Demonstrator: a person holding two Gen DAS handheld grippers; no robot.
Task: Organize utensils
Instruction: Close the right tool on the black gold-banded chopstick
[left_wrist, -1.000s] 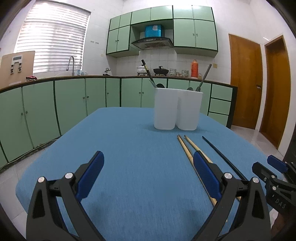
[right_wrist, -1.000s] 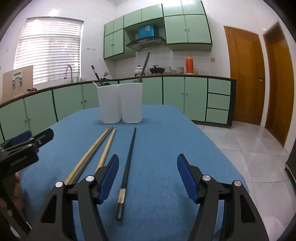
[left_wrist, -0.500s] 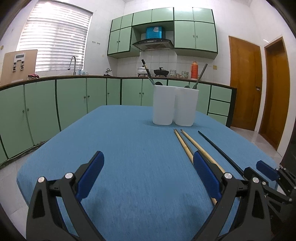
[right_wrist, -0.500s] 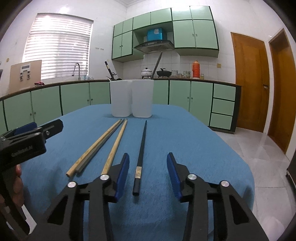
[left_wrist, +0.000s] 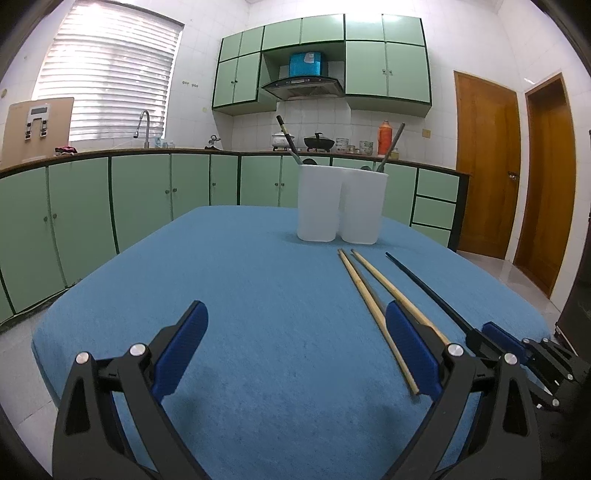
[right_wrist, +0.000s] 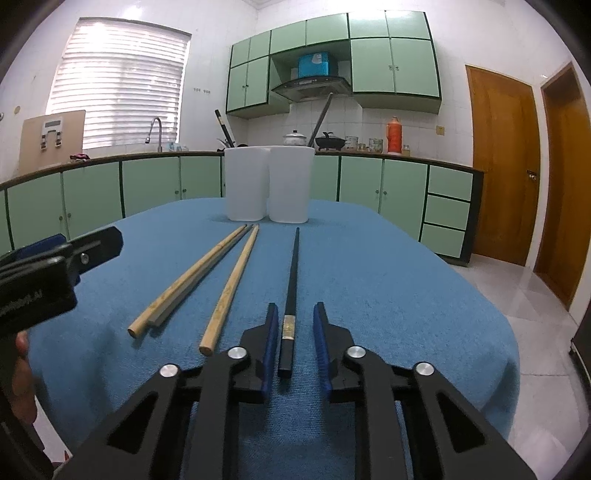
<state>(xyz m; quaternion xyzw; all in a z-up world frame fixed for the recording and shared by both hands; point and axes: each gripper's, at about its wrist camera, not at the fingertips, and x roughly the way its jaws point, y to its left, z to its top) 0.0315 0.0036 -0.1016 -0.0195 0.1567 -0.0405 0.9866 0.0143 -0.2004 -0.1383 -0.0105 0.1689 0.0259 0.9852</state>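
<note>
A black chopstick (right_wrist: 291, 280) lies on the blue table (right_wrist: 388, 295), pointing at two white holders (right_wrist: 267, 184). My right gripper (right_wrist: 294, 345) has its jaws narrowed around the chopstick's near end, with small gaps on both sides. Wooden chopsticks (right_wrist: 195, 273) lie to its left. In the left wrist view, my left gripper (left_wrist: 295, 347) is wide open and empty above the cloth, the wooden chopsticks (left_wrist: 373, 295) run under its right finger, and the black chopstick (left_wrist: 424, 291) leads to the right gripper (left_wrist: 517, 347). The holders (left_wrist: 341, 205) contain dark utensils.
Green cabinets and a counter with a sink, pots and a red flask (left_wrist: 385, 138) run behind the table. Wooden doors (left_wrist: 487, 162) stand at the right. The table's near edge (left_wrist: 40, 347) lies close under both grippers.
My right gripper has moved down and forward over the black chopstick's near end, and its jaws have narrowed around it. My left gripper has stayed wide open and shifted only slightly.
</note>
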